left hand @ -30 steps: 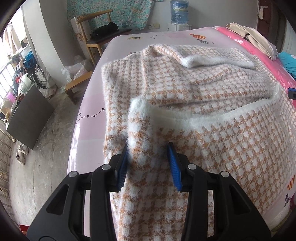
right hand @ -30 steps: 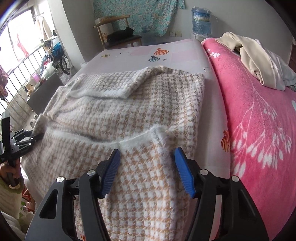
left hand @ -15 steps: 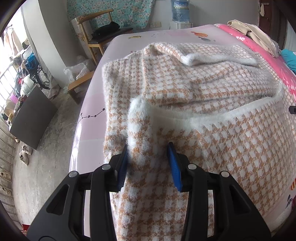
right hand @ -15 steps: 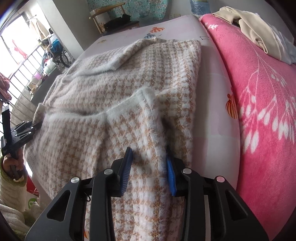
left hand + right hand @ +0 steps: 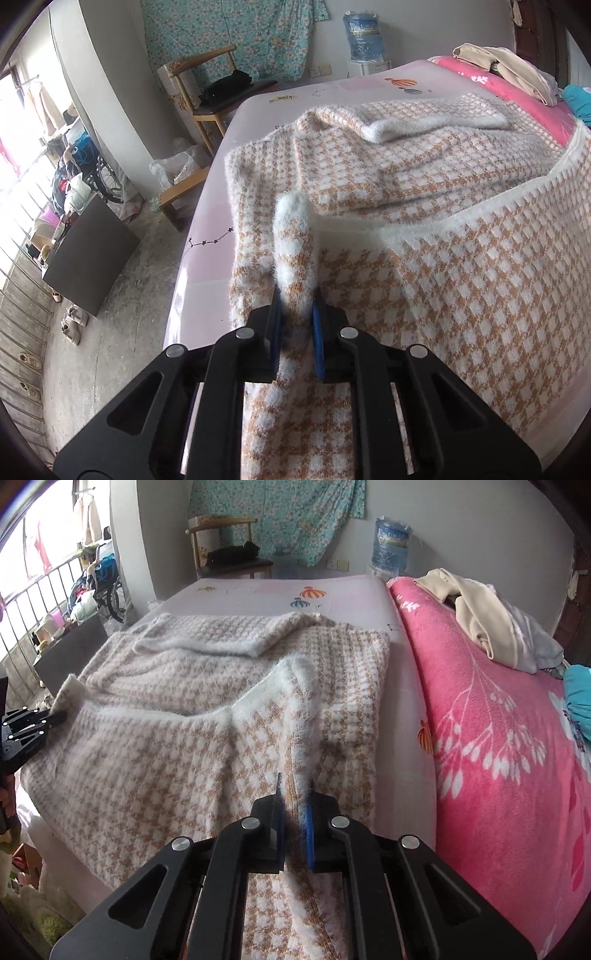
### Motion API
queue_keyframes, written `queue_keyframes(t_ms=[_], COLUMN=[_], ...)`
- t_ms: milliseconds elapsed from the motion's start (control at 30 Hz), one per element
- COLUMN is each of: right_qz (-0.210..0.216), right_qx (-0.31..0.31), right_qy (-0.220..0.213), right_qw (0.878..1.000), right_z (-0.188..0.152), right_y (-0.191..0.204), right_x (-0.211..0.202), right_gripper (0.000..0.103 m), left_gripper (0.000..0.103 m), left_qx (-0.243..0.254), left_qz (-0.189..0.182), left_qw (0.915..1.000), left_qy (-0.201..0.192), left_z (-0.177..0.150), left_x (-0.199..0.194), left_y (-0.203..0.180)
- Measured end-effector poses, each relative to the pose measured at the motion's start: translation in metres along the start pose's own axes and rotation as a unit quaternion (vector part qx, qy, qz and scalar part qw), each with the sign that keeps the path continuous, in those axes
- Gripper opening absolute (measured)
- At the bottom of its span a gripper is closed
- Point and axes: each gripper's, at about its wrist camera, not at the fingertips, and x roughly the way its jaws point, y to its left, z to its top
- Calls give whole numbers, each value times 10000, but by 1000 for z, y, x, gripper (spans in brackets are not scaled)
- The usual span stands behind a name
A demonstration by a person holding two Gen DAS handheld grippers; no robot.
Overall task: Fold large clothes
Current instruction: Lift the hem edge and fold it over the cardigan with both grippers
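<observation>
A large fuzzy orange-and-white houndstooth sweater (image 5: 424, 192) lies spread on the pale pink bed sheet (image 5: 210, 236), a sleeve folded across its far end. My left gripper (image 5: 297, 325) is shut on the near left corner of the white-trimmed hem, pinched up into a ridge. My right gripper (image 5: 293, 805) is shut on the near right corner of the same sweater (image 5: 184, 738), lifted off the bed. The left gripper also shows at the left edge of the right wrist view (image 5: 22, 727), holding the other corner.
A pink flowered blanket (image 5: 498, 738) covers the right of the bed, with a heap of beige clothes (image 5: 484, 616) on it. A wooden chair (image 5: 218, 92) and a water bottle (image 5: 391, 546) stand beyond the bed. A dark cabinet (image 5: 88, 254) and shoes lie left on the floor.
Both grippers have gone from open around the hem corners to shut on them. The hem now rises off the bed between them.
</observation>
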Motion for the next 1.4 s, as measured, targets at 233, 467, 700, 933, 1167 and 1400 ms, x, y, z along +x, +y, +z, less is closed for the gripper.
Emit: queue_keyframes(t_ms=[233,467,700,933,1167,1400], right_qz=[-189,-111,-196,-146,-264,645], right_qx=[57,92,-78,88,396,390], right_qy=[-588,-1191,-1647,-1113,311,-141], right_qw=[9981,9928,9861,9936,9984,9971], right_z=[-4,29,110,190,193,207], right_y=[8,6,-7,-40,-67,-54], right_x=[-53,-96,-85,18,143,137], right_gripper=[7,7,7,8,35,48], left_gripper=[9,8,8,10,32,47], left_qx=[-35,-12,13,-131,-692,-1336], left_qz=[255,357,458,-185,-460,-1863], left_qw=[9967,9883,9793,9942,9939,9727], left_qy=[-767,-1482,-1971,-1047,727,359], left_z=[-2,32,117,215,213,224], left_x=[-57,-100,-84,36,172,157], left_y=[6,22,44,68,77,79])
